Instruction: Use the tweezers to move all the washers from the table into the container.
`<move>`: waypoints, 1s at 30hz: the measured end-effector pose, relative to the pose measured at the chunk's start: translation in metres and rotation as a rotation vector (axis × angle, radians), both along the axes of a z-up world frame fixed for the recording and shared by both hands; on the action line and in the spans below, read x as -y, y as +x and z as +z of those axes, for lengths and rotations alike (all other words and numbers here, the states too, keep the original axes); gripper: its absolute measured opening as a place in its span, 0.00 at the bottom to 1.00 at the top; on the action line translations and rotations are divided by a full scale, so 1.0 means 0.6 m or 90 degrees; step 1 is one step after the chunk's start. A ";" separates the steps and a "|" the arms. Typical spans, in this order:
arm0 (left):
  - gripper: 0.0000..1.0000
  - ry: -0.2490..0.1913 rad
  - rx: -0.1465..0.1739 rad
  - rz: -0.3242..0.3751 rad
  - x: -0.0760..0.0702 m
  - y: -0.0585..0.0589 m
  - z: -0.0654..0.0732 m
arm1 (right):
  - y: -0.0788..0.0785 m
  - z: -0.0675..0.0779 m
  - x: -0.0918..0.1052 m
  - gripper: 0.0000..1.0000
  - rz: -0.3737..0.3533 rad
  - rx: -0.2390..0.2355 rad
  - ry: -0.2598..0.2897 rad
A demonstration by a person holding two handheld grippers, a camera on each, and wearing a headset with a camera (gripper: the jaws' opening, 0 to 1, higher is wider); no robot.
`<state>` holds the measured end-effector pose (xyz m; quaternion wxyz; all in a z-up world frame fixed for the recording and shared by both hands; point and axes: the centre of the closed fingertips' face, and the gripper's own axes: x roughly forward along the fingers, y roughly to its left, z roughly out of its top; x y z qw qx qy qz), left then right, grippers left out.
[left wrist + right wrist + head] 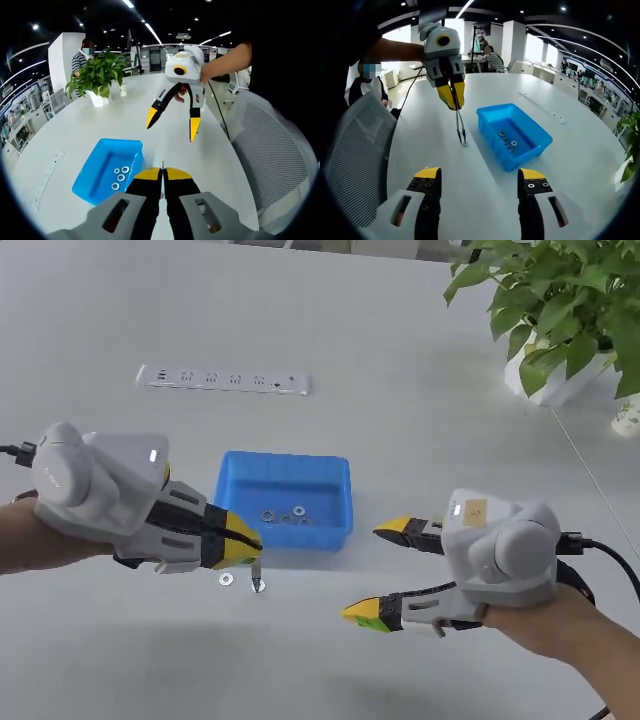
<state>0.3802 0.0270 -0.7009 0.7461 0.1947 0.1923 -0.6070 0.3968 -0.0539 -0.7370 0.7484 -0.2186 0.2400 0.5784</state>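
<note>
My left gripper (238,540) has its jaws pressed together on the tweezers (257,575), which hang point-down just off the blue container's (300,533) wall on my side, toward its left corner. The tweezer tips sit at a washer on the table (259,586). I cannot tell whether they actually pinch it. A second loose washer (226,580) lies just beside that one, a little farther out from the container's left corner.

In the right gripper view the left gripper (451,97) comes in from beyond the container (517,159), and the tweezers (460,122) reach down to the washer (465,144) close by the container's long side.

A few washers in the container (285,516) lie bunched together near the middle of the floor; they show in the left gripper view too (120,177), inside the blue container (132,145).

My right gripper (366,572) holds nothing. Its yellow-tipped jaws are spread wide, and it hovers off the container's right corner, apart from it. In the left gripper view it (172,125) hangs above the table past the container's far end, jaws splayed.
</note>
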 end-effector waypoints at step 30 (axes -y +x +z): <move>0.05 0.006 -0.017 -0.022 0.004 -0.010 -0.004 | -0.038 -0.035 -0.164 0.30 0.158 -0.007 0.031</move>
